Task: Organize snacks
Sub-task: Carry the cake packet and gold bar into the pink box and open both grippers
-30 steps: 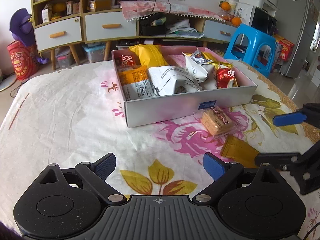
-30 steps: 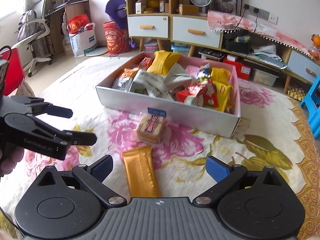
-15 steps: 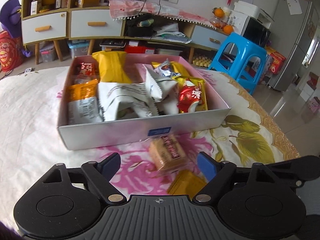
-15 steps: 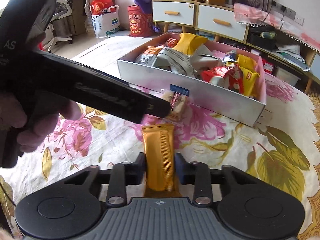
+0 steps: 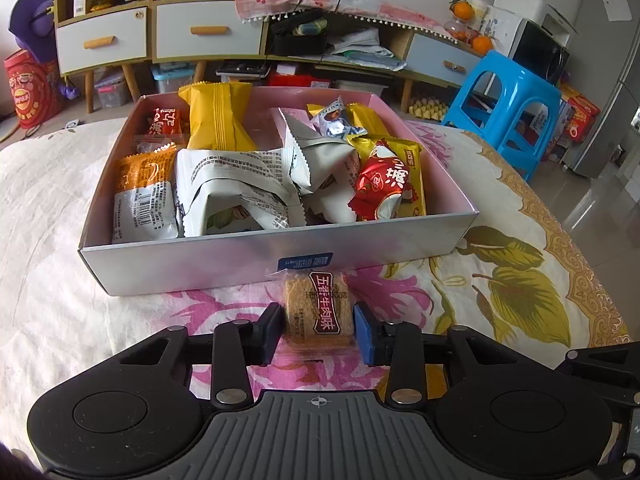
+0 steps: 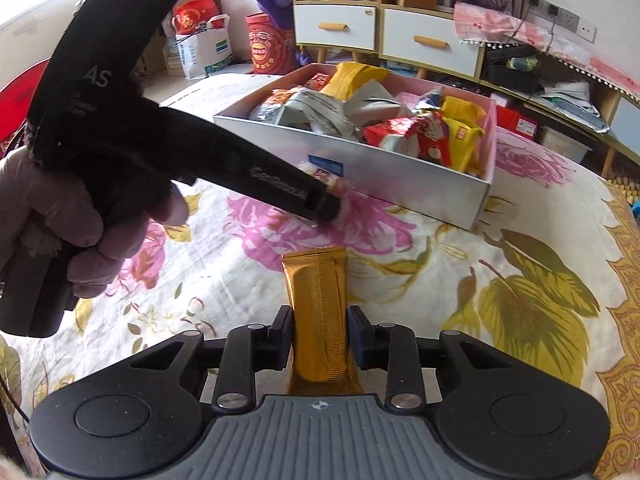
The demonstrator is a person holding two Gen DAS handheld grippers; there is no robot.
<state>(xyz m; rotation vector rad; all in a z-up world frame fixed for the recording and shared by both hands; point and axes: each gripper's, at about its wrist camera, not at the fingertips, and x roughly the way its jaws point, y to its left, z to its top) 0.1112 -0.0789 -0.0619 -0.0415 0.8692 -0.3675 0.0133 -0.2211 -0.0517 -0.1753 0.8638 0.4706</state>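
Note:
A silver box with a pink inside [image 5: 180, 264] stands on the floral tablecloth, full of snack packets. My left gripper [image 5: 319, 326] is shut on a tan cracker packet with a brown label [image 5: 318, 310] just in front of the box. My right gripper [image 6: 319, 334] is shut on a long golden snack bar [image 6: 318, 304] lying on the cloth. In the right wrist view the left gripper's black body [image 6: 256, 178] reaches across to the cracker packet, mostly hidden, beside the box [image 6: 400, 182].
A blue plastic stool [image 5: 508, 108] stands past the table's right edge. Drawers and shelves [image 5: 208, 36] line the far wall. The gloved hand [image 6: 60, 220] holding the left gripper fills the left of the right wrist view. The table edge [image 5: 568, 248] curves at right.
The left gripper moved right toward the box and shut on the cracker packet. The right gripper shut on the golden bar half a second ago and still holds it.

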